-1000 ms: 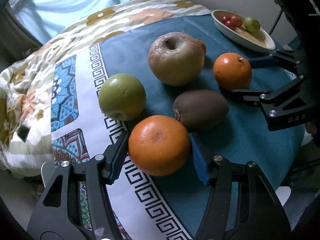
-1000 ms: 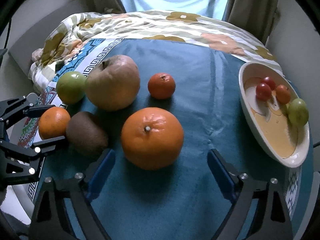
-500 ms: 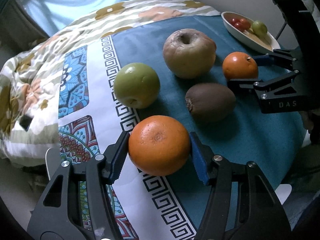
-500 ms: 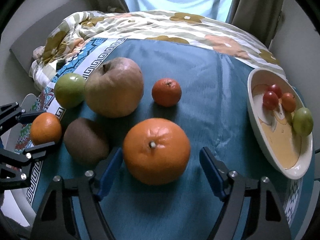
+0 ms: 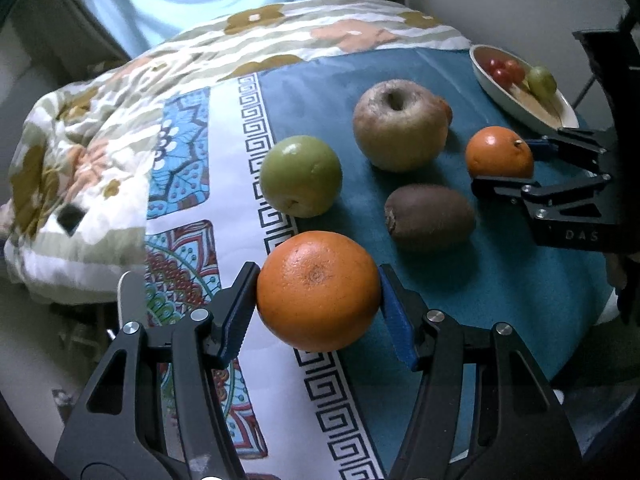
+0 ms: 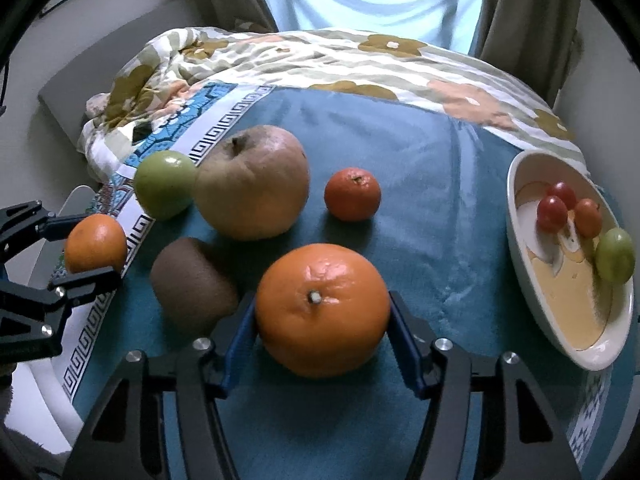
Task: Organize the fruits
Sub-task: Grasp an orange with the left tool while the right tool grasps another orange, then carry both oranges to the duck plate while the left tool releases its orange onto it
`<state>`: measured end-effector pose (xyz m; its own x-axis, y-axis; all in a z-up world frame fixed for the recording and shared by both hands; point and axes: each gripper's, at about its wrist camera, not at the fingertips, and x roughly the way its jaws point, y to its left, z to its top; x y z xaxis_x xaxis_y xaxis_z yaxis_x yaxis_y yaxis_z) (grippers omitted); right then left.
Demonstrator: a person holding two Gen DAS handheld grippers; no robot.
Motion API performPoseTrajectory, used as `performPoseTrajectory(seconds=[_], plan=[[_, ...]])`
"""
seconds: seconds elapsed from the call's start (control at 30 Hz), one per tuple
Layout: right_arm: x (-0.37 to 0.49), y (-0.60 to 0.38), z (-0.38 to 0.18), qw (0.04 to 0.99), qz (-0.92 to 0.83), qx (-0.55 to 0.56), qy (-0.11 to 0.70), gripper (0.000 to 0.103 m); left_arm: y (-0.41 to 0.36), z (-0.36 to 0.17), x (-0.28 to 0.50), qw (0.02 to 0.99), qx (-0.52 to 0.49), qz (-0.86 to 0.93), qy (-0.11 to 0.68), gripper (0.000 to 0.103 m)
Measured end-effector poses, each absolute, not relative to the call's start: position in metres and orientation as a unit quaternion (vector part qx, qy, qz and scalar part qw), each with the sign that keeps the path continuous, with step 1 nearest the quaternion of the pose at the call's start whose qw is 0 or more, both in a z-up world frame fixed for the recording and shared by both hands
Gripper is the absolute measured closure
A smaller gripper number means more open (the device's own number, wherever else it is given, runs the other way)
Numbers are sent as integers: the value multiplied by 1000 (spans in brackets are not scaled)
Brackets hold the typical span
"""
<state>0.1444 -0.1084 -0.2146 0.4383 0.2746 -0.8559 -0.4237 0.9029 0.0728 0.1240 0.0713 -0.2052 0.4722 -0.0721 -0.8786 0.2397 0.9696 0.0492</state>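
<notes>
— Which step are they on?

— The pick-up, I'd say. Both tools are working on an orange each. The left tool [image 5: 318,312] is clamped on the big orange [image 5: 318,290] at the near left, over the patterned border of the cloth [image 5: 400,80]; both pads are pressing its sides.

— And the right one?

— The right tool [image 6: 322,334] is closing round the stemmed orange [image 6: 322,308] at the near middle of the blue cloth. The fruit is sitting between the blue pads, and they are looking as good as touching it on both sides, so I'm reading that as a grip just forming.

— Where is the rest lying?

— The kiwi [image 6: 192,284] is lying just left of that orange, the big apple [image 6: 252,182] beyond it, a green apple [image 6: 166,190] further left, and a small tangerine [image 6: 352,194] towards the far middle. The dish [image 6: 520,264] is sitting at the right edge, holding three cherry tomatoes [image 6: 552,208] and a green grape [image 6: 614,256].

— So what is the next move asking for?

— Probably firming the right grip, then lifting both oranges straight up, clear of the kiwi. Round fruit is liable to roll out of flat pads, so a steady squeeze is mattering. Where they are going, I cannot tell; the dish is looking shallow for two oranges.
</notes>
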Motion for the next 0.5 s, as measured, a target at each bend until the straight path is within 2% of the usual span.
performPoseTrajectory(seconds=[0.23, 0.5], plan=[[134, -129, -184, 854, 222, -71, 465, 46, 53, -177, 112, 866, 75, -65, 490, 39], [119, -178, -140, 868, 223, -62, 439, 46, 11, -120, 99, 891, 59, -37, 448, 39]])
